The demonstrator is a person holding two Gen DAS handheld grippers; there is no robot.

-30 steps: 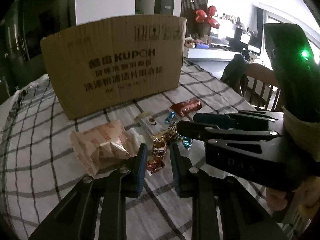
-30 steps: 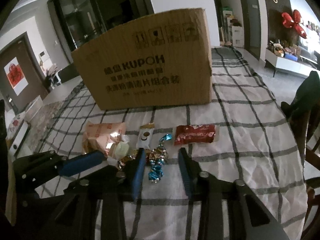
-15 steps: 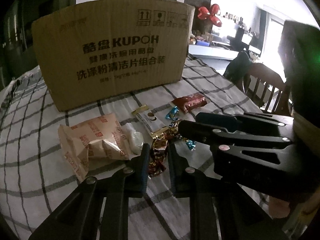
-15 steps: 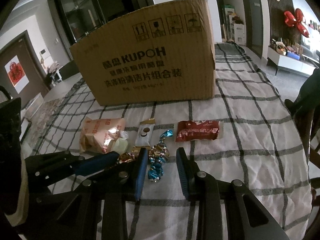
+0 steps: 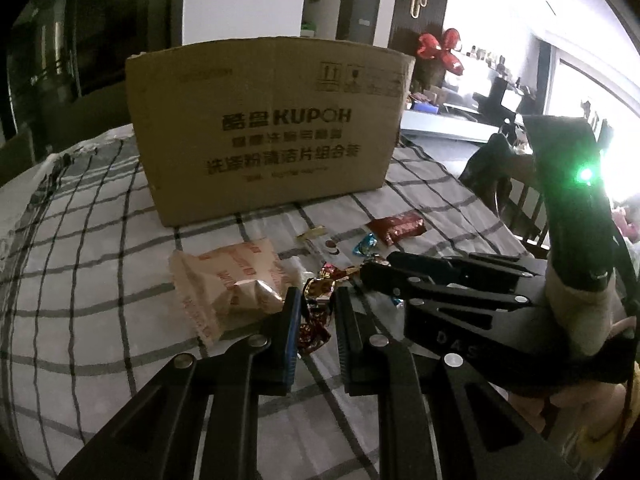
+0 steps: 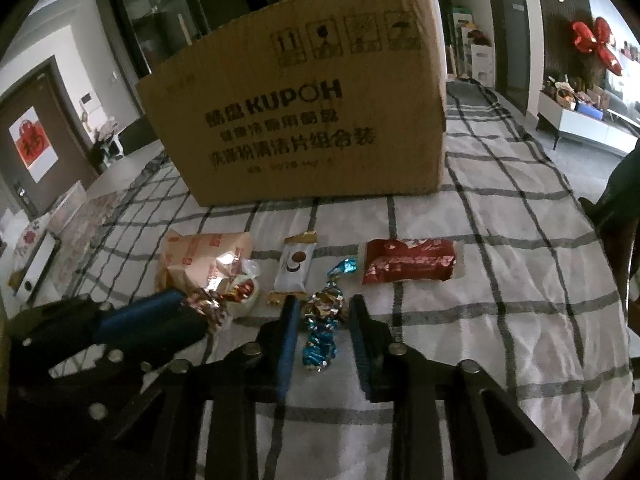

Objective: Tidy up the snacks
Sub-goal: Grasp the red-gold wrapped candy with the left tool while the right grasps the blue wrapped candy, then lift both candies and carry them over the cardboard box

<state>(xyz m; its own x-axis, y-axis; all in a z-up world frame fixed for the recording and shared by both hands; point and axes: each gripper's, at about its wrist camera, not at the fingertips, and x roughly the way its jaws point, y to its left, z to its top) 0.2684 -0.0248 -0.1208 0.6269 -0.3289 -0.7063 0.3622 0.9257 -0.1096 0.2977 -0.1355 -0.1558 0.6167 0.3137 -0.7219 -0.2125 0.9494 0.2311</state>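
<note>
My left gripper: clamped on red-gold candy; right gripper: closing around blue candy, pads apart

The left gripper comes up from the bottom middle of its own view, tipped downward. Its two black fingers are pinched together, as tight as they go. The right gripper comes up from the bottom of its own view, also tipped downward. Its jaws are closing, with a gap between them. In the left view it reaches in from the right side.
</note>
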